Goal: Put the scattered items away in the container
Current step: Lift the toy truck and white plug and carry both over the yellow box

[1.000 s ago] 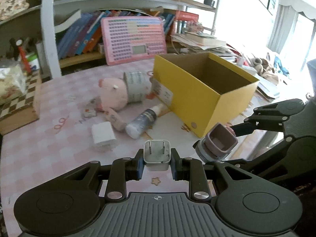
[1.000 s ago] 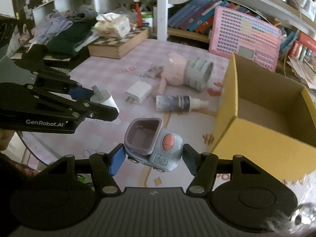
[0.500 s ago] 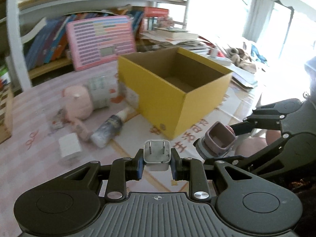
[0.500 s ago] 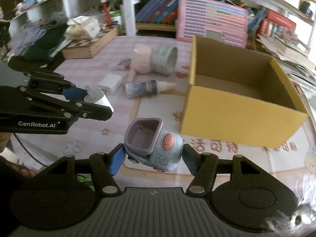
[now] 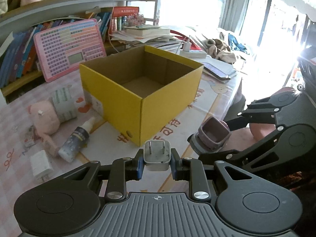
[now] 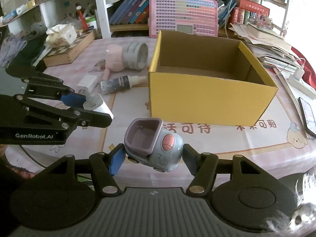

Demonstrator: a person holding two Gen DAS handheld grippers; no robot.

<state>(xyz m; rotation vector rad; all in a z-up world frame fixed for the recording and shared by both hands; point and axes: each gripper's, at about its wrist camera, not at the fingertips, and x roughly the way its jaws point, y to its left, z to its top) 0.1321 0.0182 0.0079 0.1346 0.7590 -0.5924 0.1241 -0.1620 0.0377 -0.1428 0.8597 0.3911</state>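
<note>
My left gripper [image 5: 157, 163] is shut on a white plug adapter [image 5: 157, 155], held above the table in front of the open yellow cardboard box [image 5: 150, 100]. My right gripper [image 6: 153, 159] is shut on a grey-and-purple toy truck [image 6: 153, 145], just before the box [image 6: 207, 96]. Each gripper shows in the other's view, the toy truck [image 5: 214, 135] to the right and the adapter [image 6: 96, 103] to the left. On the table left of the box lie a pink plush [image 6: 114, 59], a tape roll [image 6: 136, 56], a spray bottle [image 6: 118, 84] and a second white adapter [image 6: 87, 83].
A pink keyboard toy [image 6: 182, 15] leans on a bookshelf behind the box. A chessboard box [image 6: 69, 48] with tissues sits at far left. Papers, a power strip [image 6: 302, 83] and a phone [image 6: 308, 114] lie right of the box. The table edge is near me.
Both grippers have swung right and toward the box with their loads; the box now sits in the middle of both views. The grips have not changed.
</note>
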